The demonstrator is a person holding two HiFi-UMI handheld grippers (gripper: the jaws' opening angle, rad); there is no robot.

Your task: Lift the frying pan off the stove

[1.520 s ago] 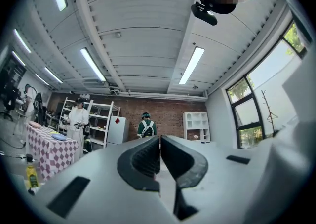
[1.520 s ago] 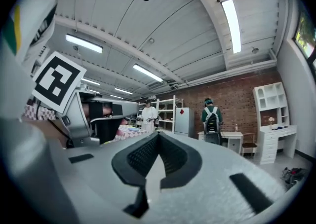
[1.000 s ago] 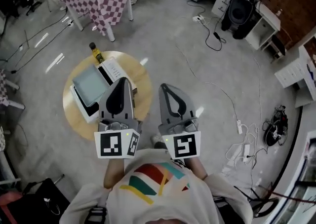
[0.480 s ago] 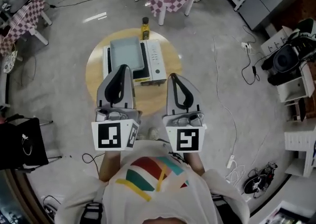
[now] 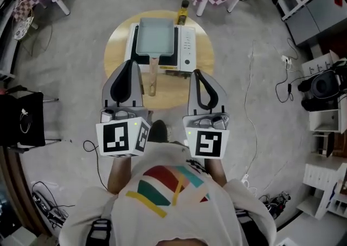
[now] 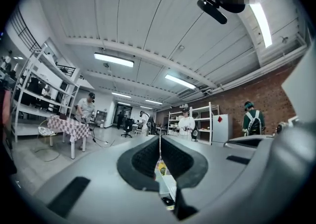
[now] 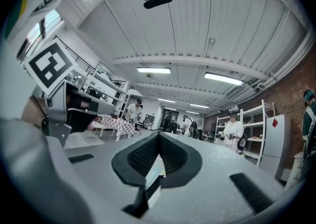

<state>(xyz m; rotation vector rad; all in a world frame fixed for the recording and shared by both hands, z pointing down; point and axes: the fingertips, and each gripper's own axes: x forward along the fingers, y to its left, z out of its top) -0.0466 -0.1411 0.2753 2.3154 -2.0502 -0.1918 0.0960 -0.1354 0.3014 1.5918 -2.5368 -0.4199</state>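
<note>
1. Since a second ago the person has turned to face the round worktop (image 5: pixel 116 50). It sat off to the left, half hidden behind the left claw, and now it lies straight ahead of both claws, with the pan's handle uncovered.
2. Left claw (image 5: pixel 130 63): its jaws are pressed together with nothing between them, as the left gripper view shows (image 6: pixel 159 138). It points level, toward the worktop.
3. Right claw (image 5: pixel 197 72): its jaws are also pressed together and empty in the right gripper view (image 7: pixel 158 135). It is held beside the left claw and parallel to it.
4. Between the two claws, but much closer to the left one, runs the wooden handle (image 5: pixel 153 77). Its long axis points from the pan back toward the person, almost in line with the claws. In the head view its free end lies just beside the left claw's inner edge; how far below the claw it sits I cannot tell.
5. Further out, the rectangular frying pan (image 5: pixel 155 36) rests on the stove (image 5: pixel 187 50), which stands on the worktop. A bottle (image 5: pixel 182 12) stands at the far rim.
6. By my judgement the task has not begun, since neither claw touches the pan. The left claw is the nearer; it would need to spread, shift slightly toward the right claw and drop onto the handle.
</note>
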